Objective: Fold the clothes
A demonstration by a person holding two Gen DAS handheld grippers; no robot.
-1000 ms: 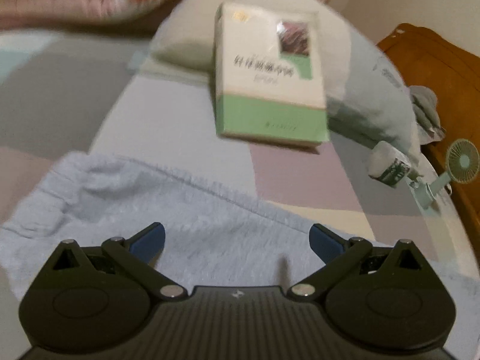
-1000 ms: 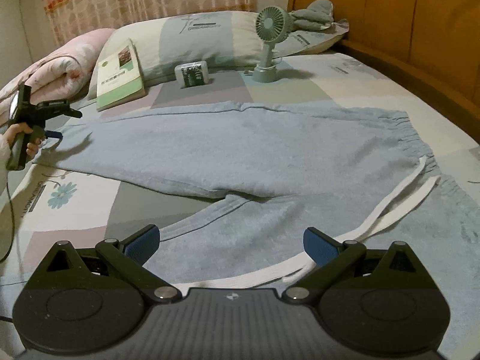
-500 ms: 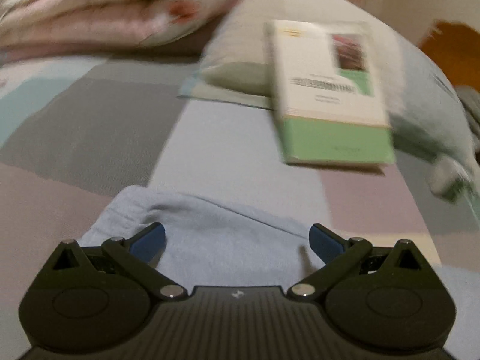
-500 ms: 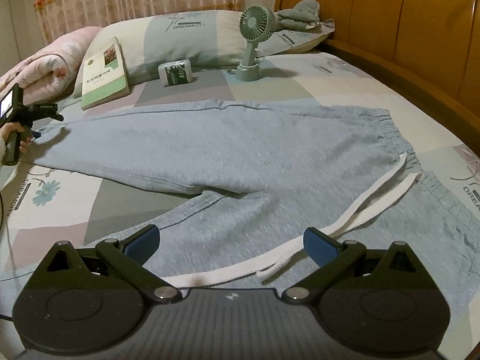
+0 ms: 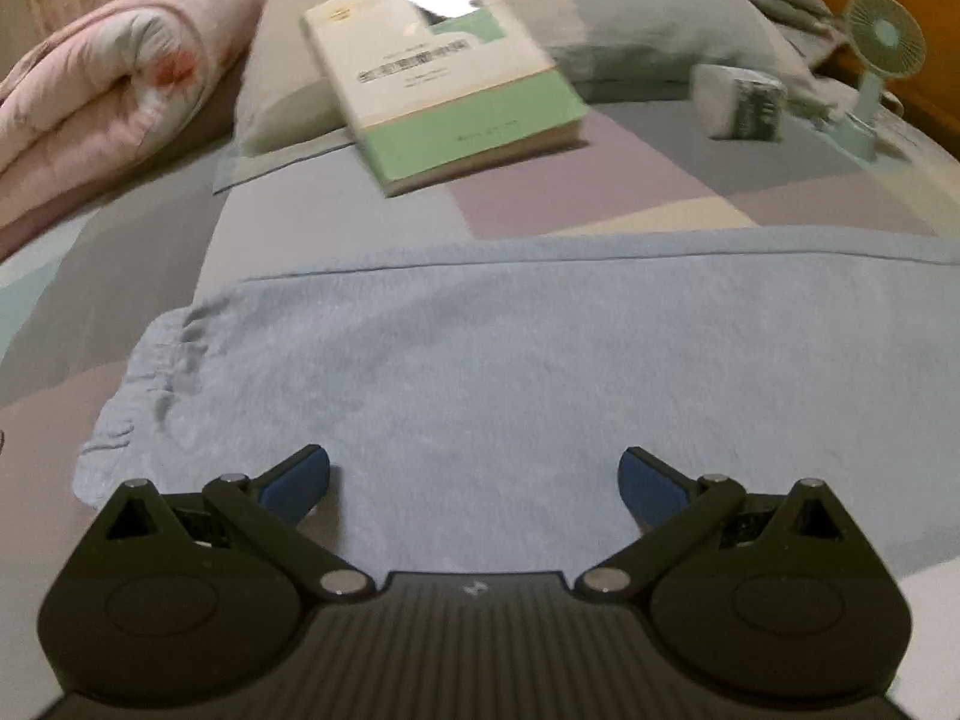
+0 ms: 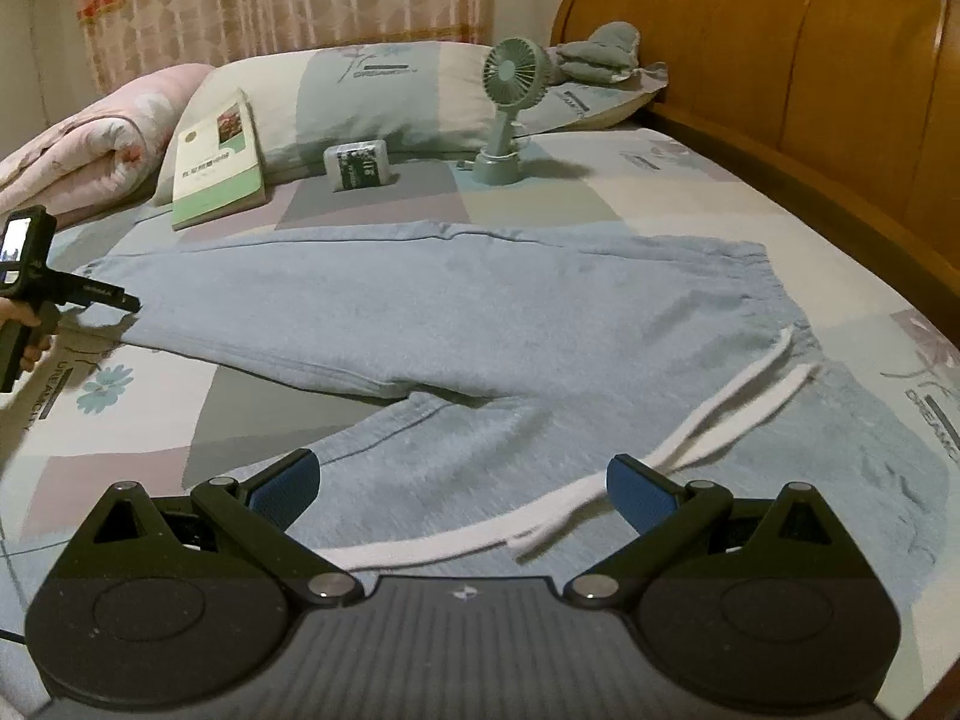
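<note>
Well, the pale blue fleece jogging trousers (image 6: 456, 312) lay spread flat across the patchwork bedsheet (image 6: 690, 204), and both tools sat over them with nothing gripped. Over on the left wrist view, the left gripper (image 5: 474, 480) had its blue-padded fingers (image 5: 297, 480) spread wide, hovering above the far trouser leg, the gathered ankle cuff (image 5: 150, 384) lying just ahead and to its left. Beyond those tips, a green-and-white paperback book (image 5: 444, 72) leaned on the grey-and-cream pillow (image 5: 648, 12), with a rolled pink floral quilt (image 5: 102, 96) off to the far left. From the right wrist view, the right gripper (image 6: 462, 486) was equally splayed, empty, poised above the near leg, and the white drawstring (image 6: 708, 426) ran right between its fingers toward the elastic waistband (image 6: 774, 282) ahead and to the right. Farther ahead stood a small green handheld desk fan (image 6: 510, 102) and a small wrapped tissue pack (image 6: 360, 165); the orange wooden headboard (image 6: 810, 60) rose on the right. Far left, a hand (image 6: 30, 336) held the other tool at the cuff.
</note>
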